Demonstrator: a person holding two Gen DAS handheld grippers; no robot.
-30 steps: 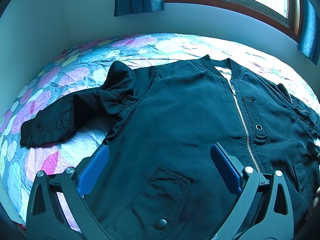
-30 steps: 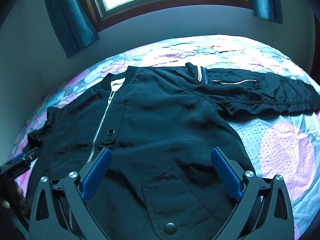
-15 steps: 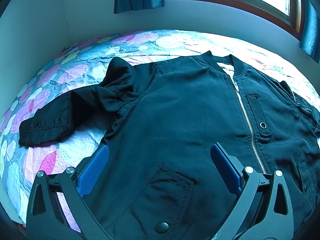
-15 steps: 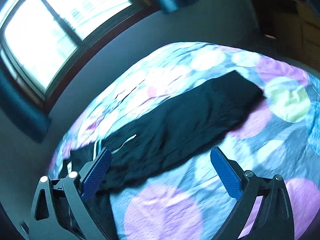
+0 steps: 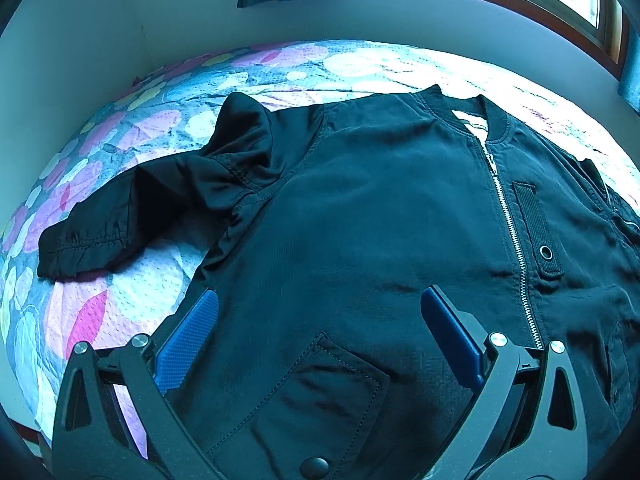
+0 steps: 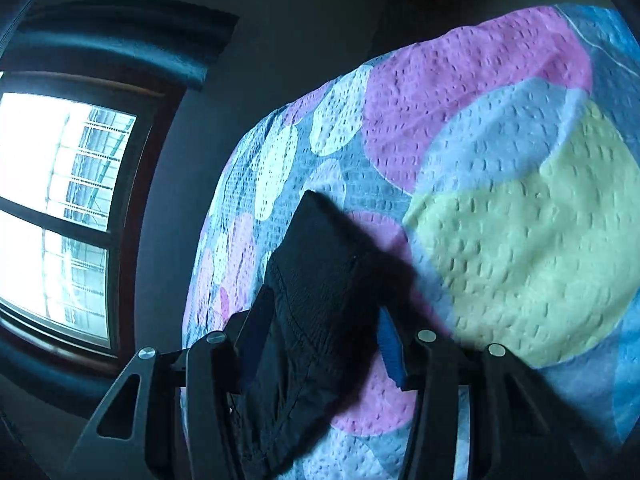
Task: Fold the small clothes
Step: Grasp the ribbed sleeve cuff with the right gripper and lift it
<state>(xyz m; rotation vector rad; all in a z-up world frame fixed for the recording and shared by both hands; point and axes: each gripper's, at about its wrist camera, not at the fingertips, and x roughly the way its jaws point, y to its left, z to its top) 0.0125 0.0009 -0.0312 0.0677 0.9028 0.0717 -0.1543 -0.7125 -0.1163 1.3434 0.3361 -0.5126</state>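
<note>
A small black zip jacket [image 5: 380, 220] lies face up on the bed, collar toward the window. Its left sleeve [image 5: 132, 220] is bunched and bent beside the body. My left gripper [image 5: 320, 316] is open and empty, hovering above the jacket's lower left front near a snap pocket [image 5: 320, 396]. In the right wrist view, my right gripper [image 6: 320, 332] stands partly closed around the cuff end of the other sleeve [image 6: 320, 280], which lies between the blue pads. I cannot tell if the pads press the cloth.
The bedspread [image 5: 132, 292] with pink, blue and yellow circles covers the bed and also fills the right wrist view [image 6: 520, 220]. A wall and a window [image 6: 52, 208] with dark curtains run along the bed's far side.
My right gripper swung away from the jacket body to the far sleeve cuff and its jaws narrowed around it. My left gripper shifted slightly; the jacket has not moved.
</note>
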